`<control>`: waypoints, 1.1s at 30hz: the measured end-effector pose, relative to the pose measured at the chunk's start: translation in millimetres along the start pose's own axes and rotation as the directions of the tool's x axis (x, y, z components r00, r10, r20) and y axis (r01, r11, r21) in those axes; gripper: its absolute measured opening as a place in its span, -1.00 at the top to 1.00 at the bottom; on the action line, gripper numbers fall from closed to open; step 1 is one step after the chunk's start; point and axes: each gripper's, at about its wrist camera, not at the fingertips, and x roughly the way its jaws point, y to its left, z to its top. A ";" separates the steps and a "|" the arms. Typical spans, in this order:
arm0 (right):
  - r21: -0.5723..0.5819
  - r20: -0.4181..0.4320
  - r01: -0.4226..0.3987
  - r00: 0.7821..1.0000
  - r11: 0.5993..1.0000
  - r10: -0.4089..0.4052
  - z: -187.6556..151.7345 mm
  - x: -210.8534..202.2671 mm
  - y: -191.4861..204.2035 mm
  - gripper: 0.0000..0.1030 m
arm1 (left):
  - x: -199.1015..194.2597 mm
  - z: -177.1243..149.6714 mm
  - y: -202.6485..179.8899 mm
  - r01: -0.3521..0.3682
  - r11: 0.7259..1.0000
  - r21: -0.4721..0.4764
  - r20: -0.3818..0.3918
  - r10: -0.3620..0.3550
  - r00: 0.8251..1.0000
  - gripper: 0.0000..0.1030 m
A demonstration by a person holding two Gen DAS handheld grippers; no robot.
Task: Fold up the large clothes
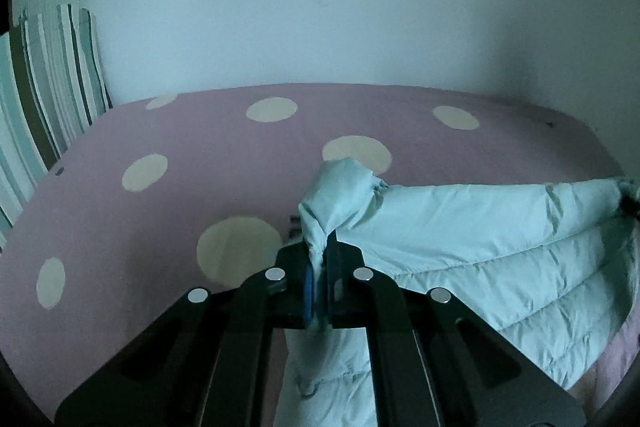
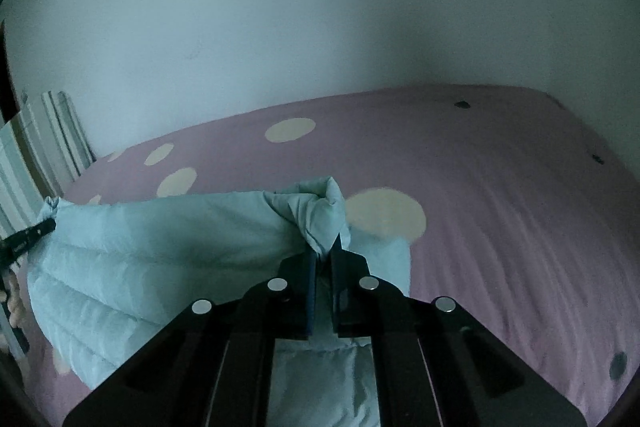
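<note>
A pale blue quilted jacket [image 1: 488, 251] hangs stretched between both grippers above a pink bed. My left gripper [image 1: 320, 259] is shut on a bunched corner of the jacket, which sticks up past the fingertips. In the right wrist view my right gripper [image 2: 323, 255] is shut on the other bunched corner of the jacket [image 2: 140, 259]. The jacket spans left from it to the left gripper [image 2: 24, 241] at the frame's left edge. The right gripper shows as a dark tip [image 1: 632, 205] at the right edge of the left wrist view.
The bed has a pink sheet with large cream dots [image 1: 160, 227] and lies against a white wall [image 1: 320, 7]. Striped pillows [image 1: 44, 99] stand at the bed's left end. The sheet also shows in the right wrist view [image 2: 500, 227].
</note>
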 end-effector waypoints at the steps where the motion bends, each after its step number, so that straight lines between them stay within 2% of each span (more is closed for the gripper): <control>1: 0.012 -0.013 -0.002 1.000 1.000 0.003 7.1 12.4 -0.5 0.90 | 9.2 3.7 -1.7 -0.013 1.000 0.002 -0.010 0.013 1.000 0.92; 5: 0.026 -0.084 0.008 0.996 1.000 -0.006 15.7 57.9 -2.1 0.90 | 56.1 6.2 -5.8 -0.068 0.998 -0.001 -0.083 0.067 0.994 0.92; 9: 0.004 -0.142 0.040 0.989 0.999 -0.039 7.3 90.0 -0.9 0.90 | 92.6 -3.6 -6.6 -0.097 0.995 -0.013 -0.143 0.094 0.985 0.92; 13: -0.007 -0.186 0.068 0.980 0.998 -0.068 -5.2 112.2 -4.7 0.90 | 117.5 -13.6 -11.9 -0.123 0.992 0.010 -0.168 0.123 0.978 0.92; 22: 0.002 -0.241 0.086 0.967 0.996 -0.083 -26.9 140.5 -14.2 0.90 | 139.5 -28.6 -22.1 -0.158 0.987 0.037 -0.182 0.162 0.970 0.91; 33: -0.016 -0.217 0.101 0.971 0.995 -0.102 -32.9 150.0 -12.1 0.90 | 151.1 -35.7 -22.7 -0.162 0.986 0.031 -0.189 0.165 0.968 0.90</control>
